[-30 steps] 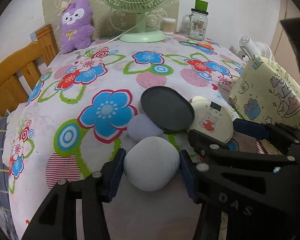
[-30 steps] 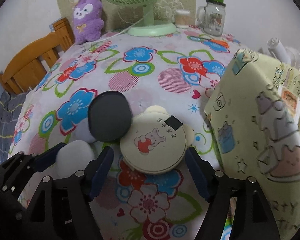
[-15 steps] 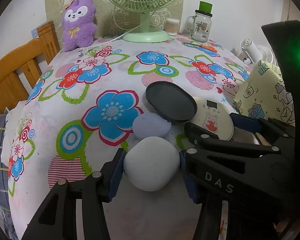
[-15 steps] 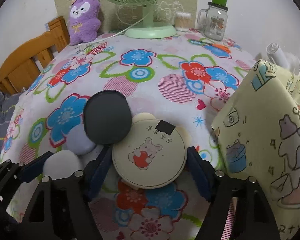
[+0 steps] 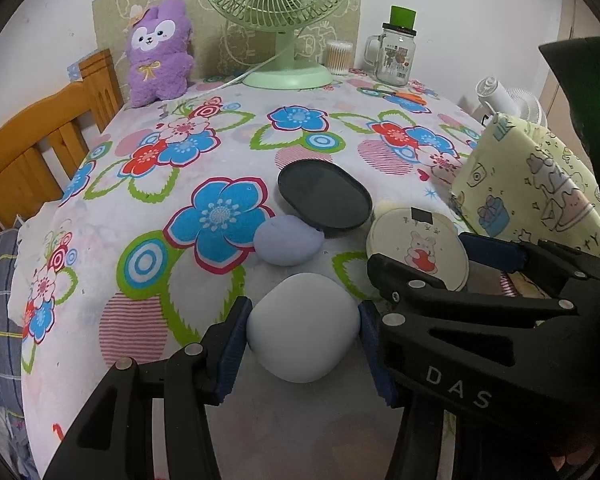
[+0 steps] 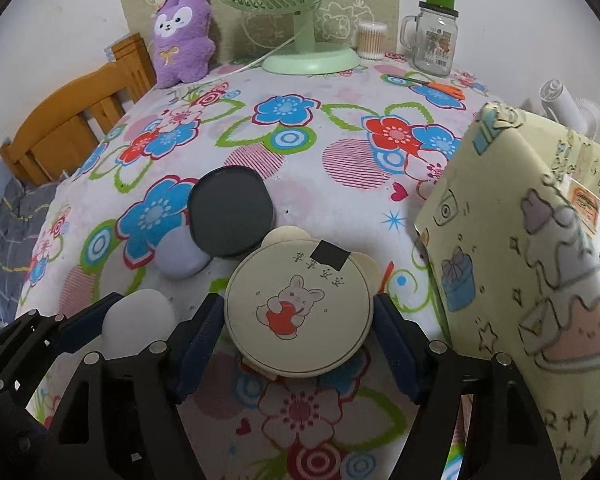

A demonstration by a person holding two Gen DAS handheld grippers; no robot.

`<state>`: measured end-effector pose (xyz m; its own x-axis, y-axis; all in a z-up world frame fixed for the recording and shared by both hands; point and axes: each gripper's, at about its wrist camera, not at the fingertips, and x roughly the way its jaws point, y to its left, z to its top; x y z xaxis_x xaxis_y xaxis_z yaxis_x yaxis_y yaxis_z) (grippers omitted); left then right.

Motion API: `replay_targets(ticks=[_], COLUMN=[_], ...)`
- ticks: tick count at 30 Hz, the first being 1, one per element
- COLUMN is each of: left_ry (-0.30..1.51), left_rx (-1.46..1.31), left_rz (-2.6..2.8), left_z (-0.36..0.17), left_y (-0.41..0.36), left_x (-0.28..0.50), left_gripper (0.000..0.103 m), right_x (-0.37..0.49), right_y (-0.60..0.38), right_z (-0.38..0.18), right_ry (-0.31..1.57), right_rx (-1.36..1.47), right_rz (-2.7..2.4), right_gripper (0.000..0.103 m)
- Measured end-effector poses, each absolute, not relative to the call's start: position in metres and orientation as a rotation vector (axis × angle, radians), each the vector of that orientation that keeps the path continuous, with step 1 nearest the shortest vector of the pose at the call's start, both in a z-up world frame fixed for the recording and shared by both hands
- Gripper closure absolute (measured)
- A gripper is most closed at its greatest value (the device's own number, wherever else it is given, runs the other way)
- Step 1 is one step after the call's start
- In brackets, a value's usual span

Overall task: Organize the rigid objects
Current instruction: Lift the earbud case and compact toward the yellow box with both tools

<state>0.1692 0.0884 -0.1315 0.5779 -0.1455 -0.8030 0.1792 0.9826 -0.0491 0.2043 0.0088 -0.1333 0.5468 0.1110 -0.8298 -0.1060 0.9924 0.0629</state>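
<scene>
I am holding the left gripper (image 5: 302,338) partly closed, its blue pads pressing on either side of a pale rounded case (image 5: 303,328); the grip looks firm, though I cannot tell whether the case is resting on the flowered tablecloth (image 5: 220,128) or lifted just off it. I am holding the right gripper (image 6: 298,320) wider, its pads touching or very nearly touching the left and right rims of a cream round case (image 6: 298,308) with a rabbit print, which looks raised a little above the cloth.

The relation that matters to me is the yellow printed box (image 6: 520,240): it is standing just to the right of the right gripper and its case, so the right hand is clearly the nearer one, while the left is working on the far side of it. I am judging that a short carry to the right would bring the cream case to the box. From these angles I cannot see the box's opening or anything inside it.

Beyond the grippers, a lavender rounded case (image 5: 288,242) is lying on the cloth, touching a dark oval lid (image 5: 324,200) that is leaning across it. Both are lying free, just ahead of the two held cases.
</scene>
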Motion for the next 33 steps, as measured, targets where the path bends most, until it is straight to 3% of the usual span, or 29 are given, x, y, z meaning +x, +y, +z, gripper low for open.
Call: replay_targets(ticks=[33], left_ry=[0.823], left_rx=[0.057], left_rz=[-0.166], left_z=[-0.086], left_y=[0.071], left_x=[0.095], left_gripper=[0.047], right_x=[0.119], right_y=[-0.002], right_z=[-0.077], right_ry=[0.855], right_rx=[-0.016], right_rz=[0.136], right_gripper=[0.027])
